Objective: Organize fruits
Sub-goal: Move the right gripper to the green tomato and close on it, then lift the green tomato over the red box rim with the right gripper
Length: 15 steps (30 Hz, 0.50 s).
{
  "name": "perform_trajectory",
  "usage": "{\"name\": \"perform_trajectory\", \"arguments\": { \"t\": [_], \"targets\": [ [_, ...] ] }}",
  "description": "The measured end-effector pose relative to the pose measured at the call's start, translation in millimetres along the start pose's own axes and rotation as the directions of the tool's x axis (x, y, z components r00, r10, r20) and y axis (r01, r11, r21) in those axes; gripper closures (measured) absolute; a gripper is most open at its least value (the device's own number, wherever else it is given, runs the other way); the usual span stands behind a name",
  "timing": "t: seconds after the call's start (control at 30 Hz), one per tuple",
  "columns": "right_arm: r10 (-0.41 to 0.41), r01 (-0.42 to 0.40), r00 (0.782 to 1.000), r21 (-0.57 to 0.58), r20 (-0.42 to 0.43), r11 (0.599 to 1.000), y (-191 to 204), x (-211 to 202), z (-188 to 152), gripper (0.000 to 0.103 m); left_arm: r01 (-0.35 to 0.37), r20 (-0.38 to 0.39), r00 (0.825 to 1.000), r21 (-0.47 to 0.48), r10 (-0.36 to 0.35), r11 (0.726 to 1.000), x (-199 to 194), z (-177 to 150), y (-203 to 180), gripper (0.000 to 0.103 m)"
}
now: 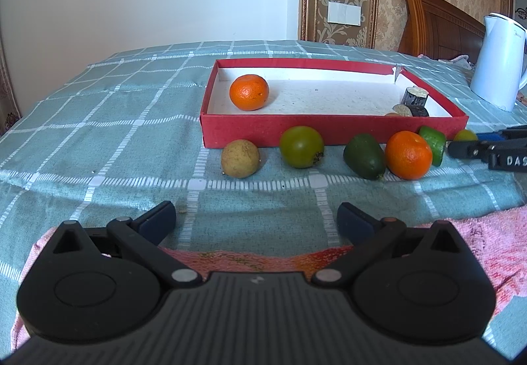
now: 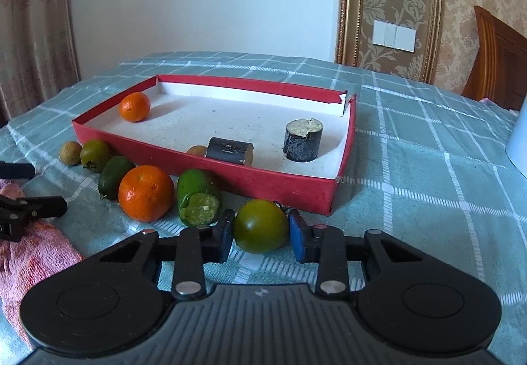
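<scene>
Right wrist: green fruit (image 2: 261, 226) between tool (image 2: 262, 235) pads.

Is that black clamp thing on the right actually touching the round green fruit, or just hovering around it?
Touching. In the right wrist view the right gripper has a blue pad pressed against each side of the green fruit, with no gap showing on either side.

Right gripper (image 2: 262, 235) angled down, both pads clamped on a green fruit (image 2: 261, 226), left gripper (image 1: 256, 220) tilted down too, jaws spread wide, nothing between them
</scene>
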State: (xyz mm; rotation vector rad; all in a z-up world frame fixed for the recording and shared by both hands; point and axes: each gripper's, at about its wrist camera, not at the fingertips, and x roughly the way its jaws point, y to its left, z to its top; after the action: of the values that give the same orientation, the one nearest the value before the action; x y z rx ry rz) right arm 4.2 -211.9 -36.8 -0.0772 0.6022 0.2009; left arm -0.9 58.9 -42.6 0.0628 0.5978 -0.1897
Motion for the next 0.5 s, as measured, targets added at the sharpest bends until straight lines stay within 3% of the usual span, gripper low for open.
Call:
{"name": "perform_trajectory", "arguments": {
  "t": [0.5],
  "targets": [
    [-0.035, 0.033, 0.998, 0.032, 0.049, 0.999, -3.7, -12.0, 1.3, 0.069, -0.001, 0.0, 1.0, 0.002, 0.001, 1.0, -0.4, 0.0, -0.4, 0.0]
  ]
}}
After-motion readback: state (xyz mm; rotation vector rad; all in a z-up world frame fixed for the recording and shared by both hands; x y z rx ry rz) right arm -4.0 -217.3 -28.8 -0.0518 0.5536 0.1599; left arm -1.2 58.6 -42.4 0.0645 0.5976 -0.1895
